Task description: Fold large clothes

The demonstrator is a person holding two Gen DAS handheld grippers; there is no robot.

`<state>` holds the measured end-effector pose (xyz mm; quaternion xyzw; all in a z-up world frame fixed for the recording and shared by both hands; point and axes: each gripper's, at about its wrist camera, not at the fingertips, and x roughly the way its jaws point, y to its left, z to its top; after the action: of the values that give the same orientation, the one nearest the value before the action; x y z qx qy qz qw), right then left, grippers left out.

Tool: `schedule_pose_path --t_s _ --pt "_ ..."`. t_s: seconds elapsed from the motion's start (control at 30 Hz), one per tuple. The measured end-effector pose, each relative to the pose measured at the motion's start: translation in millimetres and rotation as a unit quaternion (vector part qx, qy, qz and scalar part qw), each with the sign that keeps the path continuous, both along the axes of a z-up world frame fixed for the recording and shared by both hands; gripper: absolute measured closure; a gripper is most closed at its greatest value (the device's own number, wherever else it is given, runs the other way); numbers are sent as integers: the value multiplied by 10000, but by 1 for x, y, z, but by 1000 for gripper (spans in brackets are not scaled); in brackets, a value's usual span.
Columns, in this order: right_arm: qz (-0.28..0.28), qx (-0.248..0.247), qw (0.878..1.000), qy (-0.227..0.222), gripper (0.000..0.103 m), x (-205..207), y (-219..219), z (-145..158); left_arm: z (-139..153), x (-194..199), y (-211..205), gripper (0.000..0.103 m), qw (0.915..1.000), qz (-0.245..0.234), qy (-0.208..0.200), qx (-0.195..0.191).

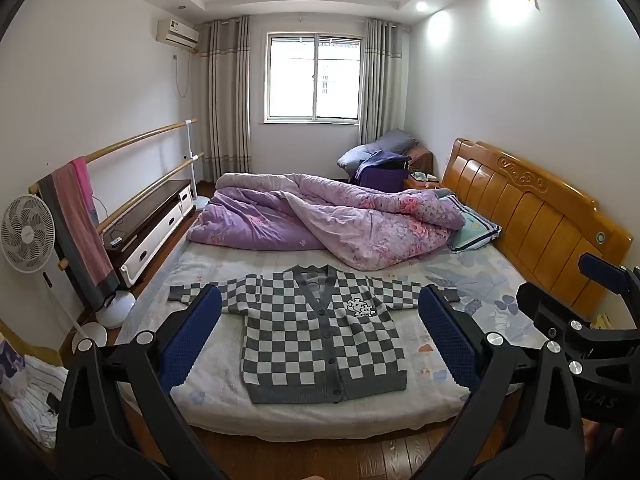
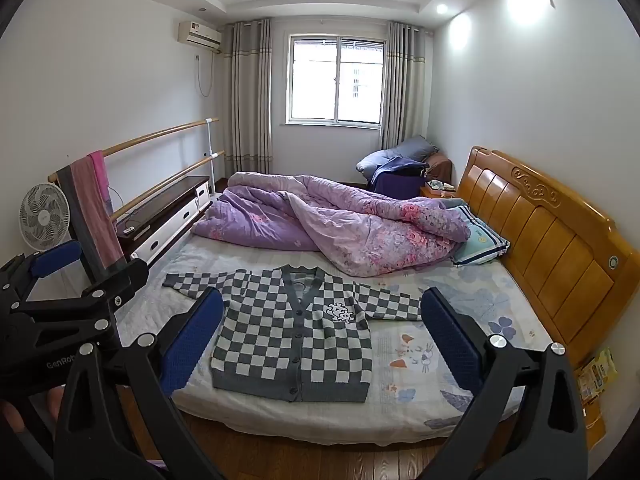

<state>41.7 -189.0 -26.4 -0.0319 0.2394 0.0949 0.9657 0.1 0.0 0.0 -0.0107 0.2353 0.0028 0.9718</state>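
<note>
1. The checkered cardigan [image 1: 320, 336] lies flat and buttoned on the bed [image 1: 400, 408], sleeves spread toward 9 and 3 o'clock.
2. Left tool [image 1: 320, 340] and right tool [image 2: 322, 340] hover above, jaws apart, empty.

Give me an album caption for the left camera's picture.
Open left tool hovering before a checkered cardigan spread flat on the bed.

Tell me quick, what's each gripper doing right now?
Left gripper: open, holding nothing, above the cardigan.
Right gripper: open, holding nothing.
</note>
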Motion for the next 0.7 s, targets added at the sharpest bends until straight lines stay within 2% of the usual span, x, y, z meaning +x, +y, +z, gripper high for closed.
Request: schedule_pose_path --t_s 0.7 --pt "4 -14 10000 6 7 -1 -1 1 0 0 1 5 10000 -3 19 -19"
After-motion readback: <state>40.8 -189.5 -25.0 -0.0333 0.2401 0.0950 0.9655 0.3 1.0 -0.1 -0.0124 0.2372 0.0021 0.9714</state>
